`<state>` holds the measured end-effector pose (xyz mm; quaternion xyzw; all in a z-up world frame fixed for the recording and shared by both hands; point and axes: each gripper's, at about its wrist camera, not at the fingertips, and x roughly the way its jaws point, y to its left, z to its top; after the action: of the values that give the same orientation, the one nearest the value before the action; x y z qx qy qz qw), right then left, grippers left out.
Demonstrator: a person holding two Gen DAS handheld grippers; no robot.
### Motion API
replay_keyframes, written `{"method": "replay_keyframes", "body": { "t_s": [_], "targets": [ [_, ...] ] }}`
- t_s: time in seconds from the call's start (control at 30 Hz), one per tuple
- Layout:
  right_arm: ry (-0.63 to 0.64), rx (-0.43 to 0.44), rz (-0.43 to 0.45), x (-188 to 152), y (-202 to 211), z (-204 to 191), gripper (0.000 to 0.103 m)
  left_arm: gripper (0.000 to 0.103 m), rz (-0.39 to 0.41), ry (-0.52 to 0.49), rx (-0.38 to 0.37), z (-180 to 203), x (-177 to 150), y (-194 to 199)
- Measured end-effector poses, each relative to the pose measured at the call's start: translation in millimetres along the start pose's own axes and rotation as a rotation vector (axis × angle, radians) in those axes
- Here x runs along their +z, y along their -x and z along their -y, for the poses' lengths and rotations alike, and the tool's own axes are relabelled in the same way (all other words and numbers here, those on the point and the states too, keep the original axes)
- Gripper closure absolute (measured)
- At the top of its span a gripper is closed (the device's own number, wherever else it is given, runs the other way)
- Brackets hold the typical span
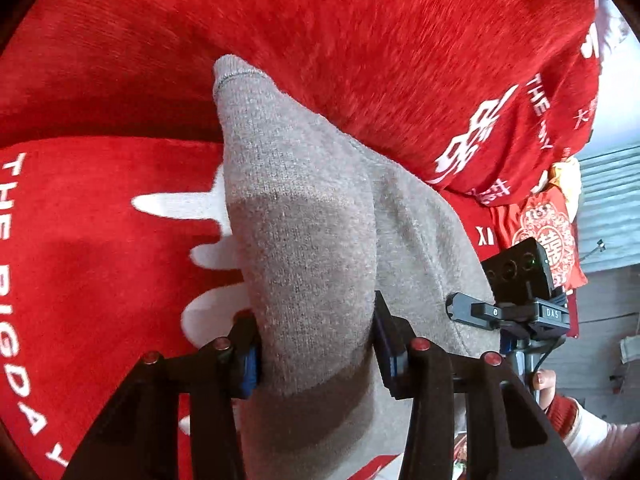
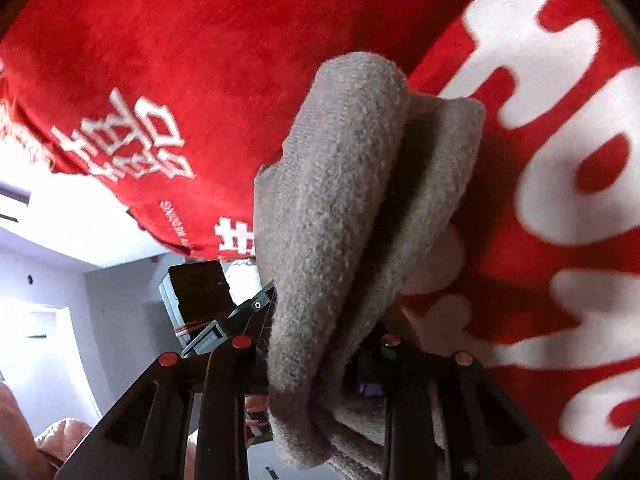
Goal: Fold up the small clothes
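Pinching the same grey knit sock (image 1: 304, 216) from both ends, the left gripper (image 1: 316, 344) had its jaws clamped on a fold at the lower middle of its frame, and the right gripper (image 2: 320, 364) was squeezed on a doubled-up bundle of it too. Long axis ran straight away from each set of jaws toward the top of frame, held up over the red blanket (image 1: 360, 40) with white lettering. Couldn't really see the right jaws' tips, the knit buried them, and whether it's one sock or a pair was hard to make out.

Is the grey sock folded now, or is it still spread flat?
Folded, at least partly: in the right wrist view the grey sock shows two thick layers doubled side by side over the red blanket.
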<state>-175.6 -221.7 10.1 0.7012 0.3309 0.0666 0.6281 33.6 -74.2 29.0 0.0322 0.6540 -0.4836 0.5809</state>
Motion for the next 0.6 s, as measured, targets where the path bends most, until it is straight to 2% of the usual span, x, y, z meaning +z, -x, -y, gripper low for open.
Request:
{"method": "replay_keyframes", "body": {
  "t_s": [0.1, 0.3, 0.4, 0.47, 0.5, 0.53, 0.6],
  "targets": [
    [0.014, -0.001, -0.016, -17.2, -20.9, -11.4, 0.073, 0.056, 0.008, -0.001, 0.010, -9.6, -13.0, 26.9],
    [-0.011, -0.027, -0.089, -57.8, -88.9, -9.7, 0.073, 0.056, -0.025, 0.025, 0.095, -68.8, -57.5, 77.2],
    [-0.026, -0.077, -0.133, -70.4, -123.8, -1.2, 0.072, 0.056, -0.044, 0.050, 0.140, -100.7, -77.7, 84.3],
    [-0.025, -0.149, -0.152, -73.8, -141.0, 3.6, 0.069, 0.056, -0.060, 0.081, 0.172, -122.8, -89.5, 83.5],
    [-0.020, -0.204, -0.156, -75.2, -147.1, 5.5, 0.064, 0.056, -0.069, 0.096, 0.190, -132.8, -94.7, 82.3],
    [-0.022, -0.229, -0.147, -75.7, -148.3, 6.4, 0.053, 0.056, -0.070, 0.104, 0.205, -140.0, -99.0, 83.3],
    [-0.053, -0.208, -0.117, -75.0, -142.1, 8.5, 0.040, 0.056, -0.047, 0.115, 0.189, -147.6, -104.8, 92.8]
  ]
}}
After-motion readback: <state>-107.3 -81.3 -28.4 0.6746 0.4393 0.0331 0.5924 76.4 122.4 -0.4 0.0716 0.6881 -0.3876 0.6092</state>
